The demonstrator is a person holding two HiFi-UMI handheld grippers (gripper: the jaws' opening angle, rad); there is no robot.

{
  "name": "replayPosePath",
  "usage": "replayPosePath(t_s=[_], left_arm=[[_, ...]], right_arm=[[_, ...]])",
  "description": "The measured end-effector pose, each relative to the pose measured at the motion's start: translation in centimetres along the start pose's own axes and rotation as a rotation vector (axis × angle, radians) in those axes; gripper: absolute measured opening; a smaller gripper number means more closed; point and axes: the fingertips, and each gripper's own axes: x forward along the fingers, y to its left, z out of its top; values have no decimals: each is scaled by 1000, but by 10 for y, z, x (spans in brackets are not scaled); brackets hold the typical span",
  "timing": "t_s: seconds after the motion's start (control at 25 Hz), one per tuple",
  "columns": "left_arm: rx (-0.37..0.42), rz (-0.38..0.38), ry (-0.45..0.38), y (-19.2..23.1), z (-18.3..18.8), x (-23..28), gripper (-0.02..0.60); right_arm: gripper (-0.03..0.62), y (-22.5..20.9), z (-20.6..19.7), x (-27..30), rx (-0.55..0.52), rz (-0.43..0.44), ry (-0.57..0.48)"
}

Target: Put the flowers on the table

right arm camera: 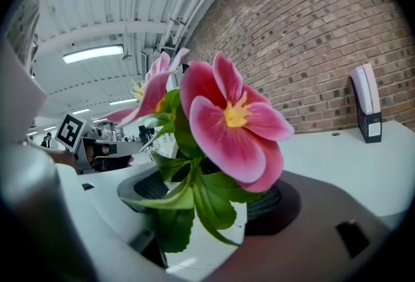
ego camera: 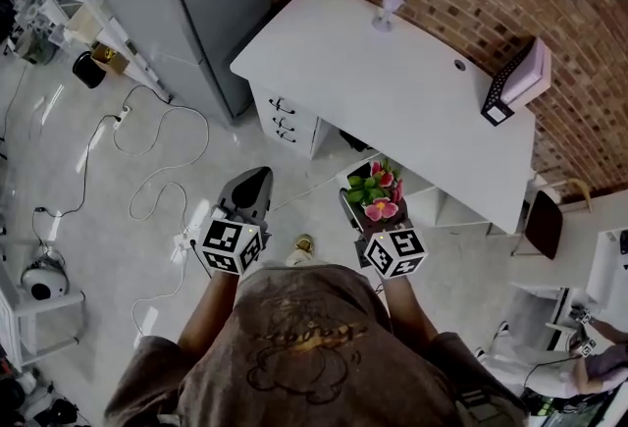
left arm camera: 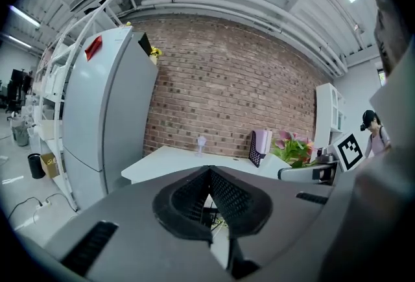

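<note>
My right gripper (ego camera: 369,201) is shut on a small white pot (right arm camera: 194,243) of pink flowers (ego camera: 381,209) with green leaves. In the right gripper view the blooms (right arm camera: 228,120) fill the middle, above the jaws. My left gripper (ego camera: 255,178) is shut and holds nothing; its tips meet in the left gripper view (left arm camera: 209,172). Both grippers hang over the floor, short of the white table (ego camera: 392,91), which stands ahead against a brick wall. From the left gripper, the flowers (left arm camera: 293,148) show at the right.
On the table stand a small pale vase (ego camera: 386,11) near the back and a dark file holder (ego camera: 512,81) at the right end. A grey fridge (ego camera: 196,3) stands left of the table, which has drawers (ego camera: 285,121) on that side. Cables (ego camera: 157,170) trail over the floor. A chair (ego camera: 543,224) is at the right.
</note>
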Motion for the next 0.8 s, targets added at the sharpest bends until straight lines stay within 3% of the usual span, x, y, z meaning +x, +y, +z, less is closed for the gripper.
replayPosePath(t_s=[0.4,0.8], left_arm=[[-6,40,8,22,15,48,20],[-14,8,27,48,30,110,20]], right_arm=[[344,-38,13,47,13,25,21],[344,-75,30,97,10,1,17]])
